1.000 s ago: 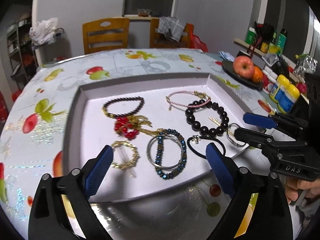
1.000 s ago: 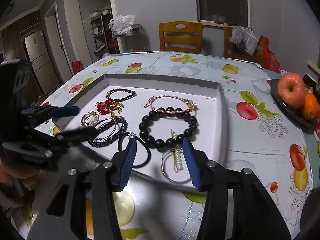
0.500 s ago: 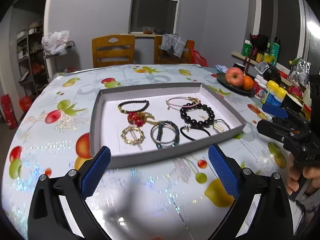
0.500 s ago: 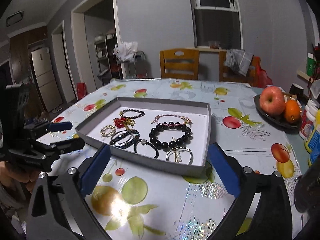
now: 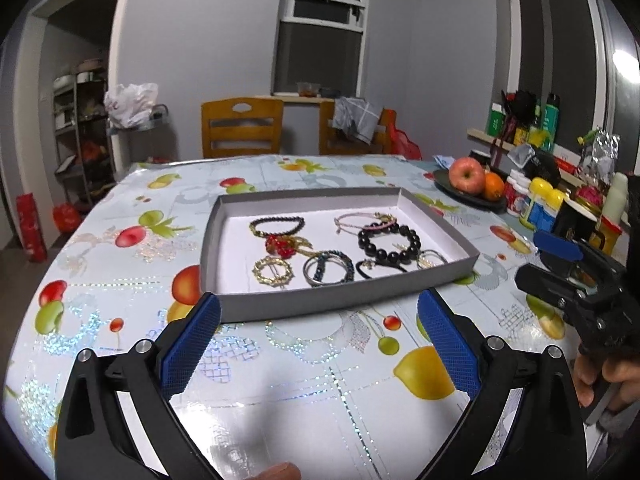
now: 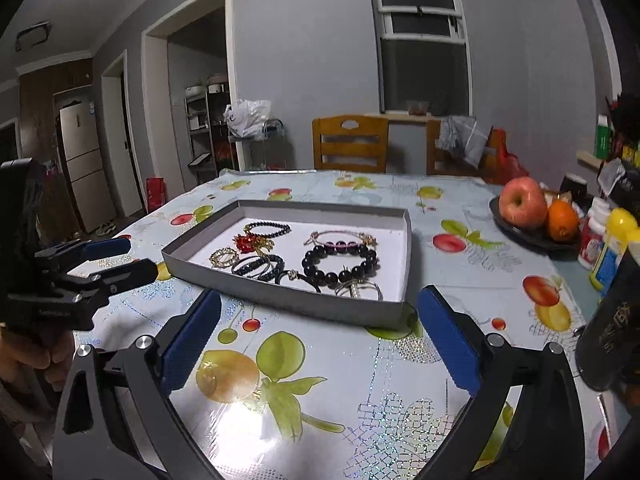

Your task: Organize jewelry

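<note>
Grey tray (image 5: 344, 307) with white floor, black bead bracelet (image 5: 390, 241), fruit-print tablecloth (image 5: 120, 280), blue-padded black claw (image 5: 318, 336)

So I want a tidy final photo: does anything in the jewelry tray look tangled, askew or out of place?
Mostly neat. In the tray, the red bead piece lies tangled with a gold chain against the small dark bead bracelet, and the large black bead bracelet overlaps the pink bangle. Nothing has spilled outside.

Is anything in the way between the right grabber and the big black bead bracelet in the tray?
Only the tray's low near wall. The right gripper hangs open over bare tablecloth, and the black bead bracelet lies just beyond that wall; the jaws must pass over it.
</note>
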The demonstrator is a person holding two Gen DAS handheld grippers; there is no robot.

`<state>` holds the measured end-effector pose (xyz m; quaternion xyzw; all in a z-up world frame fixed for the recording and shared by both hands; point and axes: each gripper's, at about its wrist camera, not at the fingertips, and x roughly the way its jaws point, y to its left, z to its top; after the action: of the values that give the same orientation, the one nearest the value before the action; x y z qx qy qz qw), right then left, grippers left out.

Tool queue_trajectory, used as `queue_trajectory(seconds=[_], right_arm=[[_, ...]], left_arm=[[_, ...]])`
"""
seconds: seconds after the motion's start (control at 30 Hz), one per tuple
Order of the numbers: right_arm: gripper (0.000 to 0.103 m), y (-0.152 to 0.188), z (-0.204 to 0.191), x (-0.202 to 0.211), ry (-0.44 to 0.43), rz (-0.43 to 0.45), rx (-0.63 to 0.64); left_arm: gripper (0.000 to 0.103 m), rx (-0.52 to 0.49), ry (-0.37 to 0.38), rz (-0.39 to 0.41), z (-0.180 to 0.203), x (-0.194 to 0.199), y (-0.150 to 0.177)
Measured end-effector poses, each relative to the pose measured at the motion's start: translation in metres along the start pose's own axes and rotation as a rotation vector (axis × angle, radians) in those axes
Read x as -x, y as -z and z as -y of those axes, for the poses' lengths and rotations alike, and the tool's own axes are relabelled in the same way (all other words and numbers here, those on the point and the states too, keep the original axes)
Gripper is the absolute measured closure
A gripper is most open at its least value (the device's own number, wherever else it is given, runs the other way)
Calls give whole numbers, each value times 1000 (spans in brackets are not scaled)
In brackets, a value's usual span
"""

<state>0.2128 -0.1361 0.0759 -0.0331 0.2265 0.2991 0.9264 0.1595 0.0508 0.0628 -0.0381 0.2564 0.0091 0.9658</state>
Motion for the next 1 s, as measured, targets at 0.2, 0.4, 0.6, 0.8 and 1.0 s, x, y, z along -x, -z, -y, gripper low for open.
queue_trajectory(seconds=[0.2, 0.4, 0.6, 0.8, 1.0], right_arm=[[6, 1, -2, 7, 15, 41, 21], [6, 0, 3, 7, 18, 43, -7], [6, -1, 3, 5, 25, 34, -9], [6, 0, 2, 6, 28, 34, -5], [6, 0, 2, 5, 27, 31, -5]], left_arm=[[5, 28, -3, -20, -5, -6, 2], [5, 15, -9, -13, -5, -5, 2], [5, 3, -11, -5, -1, -4, 2], [5, 3, -12, -5, -1, -4, 2], [5, 3, -12, -5, -1, -4, 2]])
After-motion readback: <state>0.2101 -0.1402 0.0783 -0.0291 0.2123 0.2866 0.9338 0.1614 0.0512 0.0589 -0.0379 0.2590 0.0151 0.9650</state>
